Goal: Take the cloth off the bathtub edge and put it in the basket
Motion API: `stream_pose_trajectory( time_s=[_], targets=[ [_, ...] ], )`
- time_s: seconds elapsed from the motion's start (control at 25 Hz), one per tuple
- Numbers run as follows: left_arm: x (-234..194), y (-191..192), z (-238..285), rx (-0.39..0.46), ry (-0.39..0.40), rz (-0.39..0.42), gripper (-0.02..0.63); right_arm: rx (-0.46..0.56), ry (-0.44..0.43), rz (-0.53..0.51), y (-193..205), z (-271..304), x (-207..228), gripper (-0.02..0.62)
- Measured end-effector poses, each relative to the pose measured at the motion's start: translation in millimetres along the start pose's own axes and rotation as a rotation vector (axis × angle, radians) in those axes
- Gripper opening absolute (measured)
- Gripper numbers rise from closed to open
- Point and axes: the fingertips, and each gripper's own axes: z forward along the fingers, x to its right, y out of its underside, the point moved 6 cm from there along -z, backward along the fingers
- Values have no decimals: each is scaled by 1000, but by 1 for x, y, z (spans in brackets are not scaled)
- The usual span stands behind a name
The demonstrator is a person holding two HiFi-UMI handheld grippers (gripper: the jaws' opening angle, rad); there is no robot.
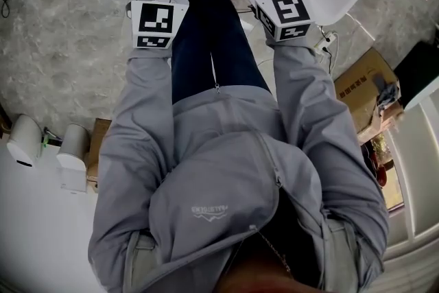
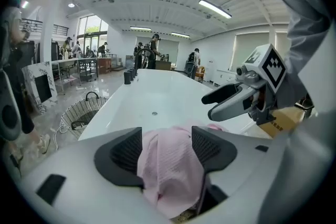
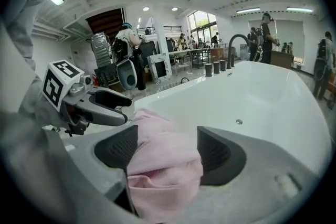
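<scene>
Bathtub [image 2: 157, 94]: pink cloth [image 2: 170, 181] inside parted L tongs [image 2: 167, 139], R tongs [image 3: 167, 139].

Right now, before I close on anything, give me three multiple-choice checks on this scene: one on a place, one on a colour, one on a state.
1. Where is the basket?
A. on the floor beside the bathtub
B. on a shelf
C. hanging from a jaw

2. What colour is the cloth?
A. blue
B. white
C. pink

3. How do the jaws of the left gripper and the right gripper stand?
A. shut, with nothing in them
B. apart, with cloth between them
C. shut on the basket's handle

Answers:
1 A: the left gripper view shows it standing on the floor next to the tub.
2 C: it looks pink in all three views.
3 B: each gripper view shows the two pads apart with pink cloth in the gap.
</scene>
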Motion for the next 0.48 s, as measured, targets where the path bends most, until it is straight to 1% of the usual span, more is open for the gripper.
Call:
stream_pose_trajectory(
  time_s=[0.12,0.16,0.32,0.48],
  targets=[
    [1,8,4,-37,21,7,304,-71,-12,-22,13,2,0,448],
    [1,11,6,-49,27,6,316,-99,-15,-24,19,3,1,473],
    [-3,26,16,-110,43,20,352,-208,-54,-6,43,10,1,519],
    [-7,42,26,-199,56,66,372,-320,-84,13,65,18,5,545]
  ],
)
